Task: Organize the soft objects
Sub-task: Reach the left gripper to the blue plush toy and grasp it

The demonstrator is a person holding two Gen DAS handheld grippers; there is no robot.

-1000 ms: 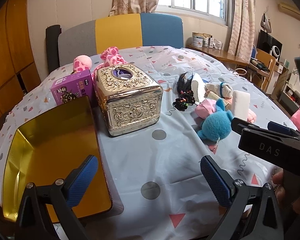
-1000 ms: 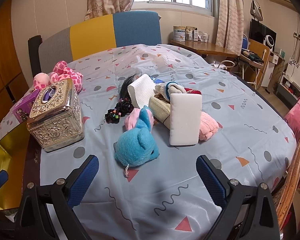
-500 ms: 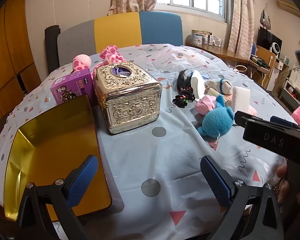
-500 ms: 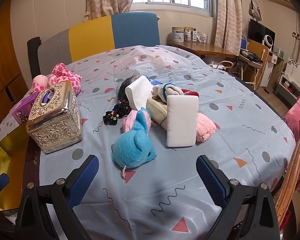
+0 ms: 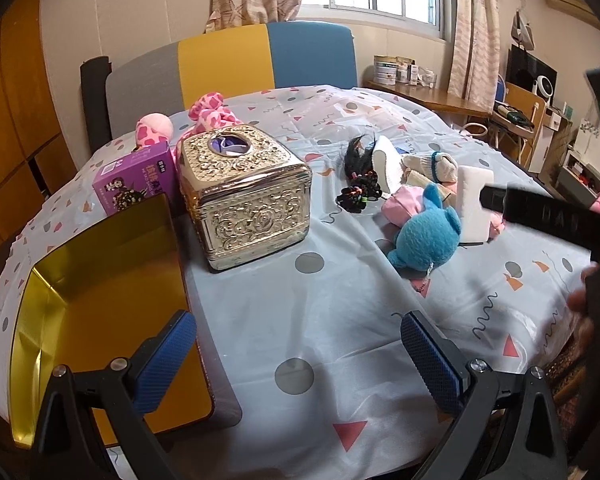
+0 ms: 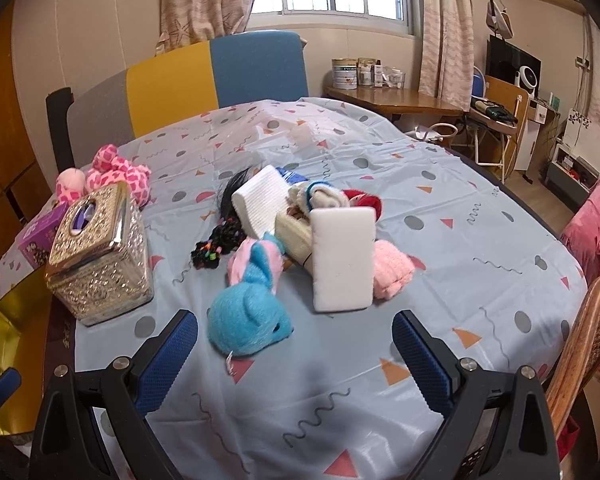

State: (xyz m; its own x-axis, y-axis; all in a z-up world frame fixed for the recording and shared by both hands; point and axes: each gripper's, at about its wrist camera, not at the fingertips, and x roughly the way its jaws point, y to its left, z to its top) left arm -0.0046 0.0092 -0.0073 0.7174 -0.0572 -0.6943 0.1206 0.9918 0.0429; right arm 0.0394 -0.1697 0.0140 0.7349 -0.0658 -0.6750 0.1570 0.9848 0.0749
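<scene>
A blue plush toy (image 6: 248, 320) lies on the patterned tablecloth just ahead of my right gripper (image 6: 296, 356), which is open and empty. Behind it is a pile of soft things: a white sponge block (image 6: 342, 258), a pink cloth (image 6: 392, 268), rolled socks (image 6: 320, 196), a ribbed white pad (image 6: 262, 200) and black hair ties (image 6: 210, 254). My left gripper (image 5: 300, 360) is open and empty over the cloth beside an open gold tin tray (image 5: 100, 280). The blue plush also shows in the left wrist view (image 5: 426, 236).
An ornate gold tissue box (image 5: 244, 196) stands between the tray and the pile. A purple carton (image 5: 134, 180) and a pink spotted plush (image 5: 208, 108) sit behind it. A wicker chair (image 6: 584, 344) stands at the table's right edge; a padded chair (image 6: 204, 80) is behind.
My right gripper has moved forward toward the blue plush, which now lies closer to its fingers. The left gripper has shifted slightly. Nothing on the table has moved.
</scene>
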